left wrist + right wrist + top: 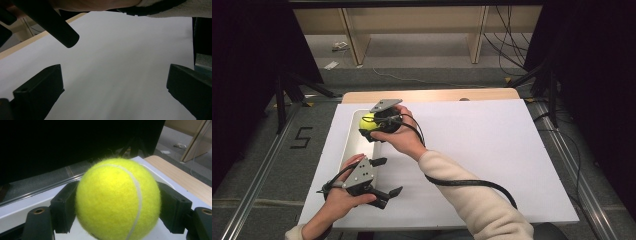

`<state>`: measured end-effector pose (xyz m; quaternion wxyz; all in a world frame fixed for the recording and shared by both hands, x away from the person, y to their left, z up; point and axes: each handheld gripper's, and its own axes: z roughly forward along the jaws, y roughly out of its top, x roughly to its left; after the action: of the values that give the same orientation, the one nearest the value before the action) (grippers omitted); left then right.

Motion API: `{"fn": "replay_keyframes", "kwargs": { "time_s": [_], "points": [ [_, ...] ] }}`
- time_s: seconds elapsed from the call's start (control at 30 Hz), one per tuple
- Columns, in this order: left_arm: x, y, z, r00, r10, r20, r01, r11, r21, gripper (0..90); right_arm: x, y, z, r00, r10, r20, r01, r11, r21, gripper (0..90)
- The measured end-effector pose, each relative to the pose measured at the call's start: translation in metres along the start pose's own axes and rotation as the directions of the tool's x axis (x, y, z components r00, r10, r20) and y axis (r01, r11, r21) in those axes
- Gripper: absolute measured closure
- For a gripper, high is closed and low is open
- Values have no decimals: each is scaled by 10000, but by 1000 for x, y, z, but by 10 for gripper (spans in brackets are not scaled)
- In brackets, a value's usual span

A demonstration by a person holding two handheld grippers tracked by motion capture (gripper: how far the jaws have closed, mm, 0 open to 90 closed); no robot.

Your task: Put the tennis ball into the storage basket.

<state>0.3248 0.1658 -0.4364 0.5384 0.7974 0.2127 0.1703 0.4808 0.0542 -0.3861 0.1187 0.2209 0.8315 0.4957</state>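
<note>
- Between the two black jaws of the right gripper (371, 127) sits a yellow tennis ball (117, 200), pinched on both sides and lifted off the surface.
- From the high view, the ball (368, 121) hangs over the far end of a long white tray (353, 145), which lies along the left part of the white board (492, 150).
- Whether the ball touches the tray floor is hard to judge from above; it seems to be clear of it.
- Behind the ball, the person's right hand (404, 136) wraps the gripper body, with a cream sleeve (472, 195) and a black cable (462, 183) trailing back across the board.
- Nearer the person, the left gripper (387, 177) rests just beside the near end of the tray, jaws spread wide with nothing between them.
- Its own view looks along those parted jaws onto bare white board (120, 70).
- Beyond the board, a strip of wooden tabletop (432, 95) shows at the far edge.
</note>
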Motion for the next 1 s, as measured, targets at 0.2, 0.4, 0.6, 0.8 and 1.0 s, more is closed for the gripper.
{"fn": "replay_keyframes", "kwargs": {
  "time_s": [0.2,0.4,0.6,0.8,1.0],
  "points": [
    [0,0,0,10000,18,0,-18,10000,13,2,1,4,5,10000,-27,-81,27,10000,-9,264],
    [0,0,0,10000,13,19,-13,10000,-6,2,2,6,11,9998,-58,-191,59,10000,53,264],
    [0,0,0,10000,8,16,-8,10000,1,2,3,7,17,9996,44,-266,-41,9999,127,264],
    [0,0,0,10000,6,36,-6,10000,13,2,3,6,22,9996,50,-278,-45,9998,177,264],
    [0,0,0,10000,34,57,-34,10000,11,2,5,6,30,9993,-29,-382,42,9994,347,263]
  ]
}}
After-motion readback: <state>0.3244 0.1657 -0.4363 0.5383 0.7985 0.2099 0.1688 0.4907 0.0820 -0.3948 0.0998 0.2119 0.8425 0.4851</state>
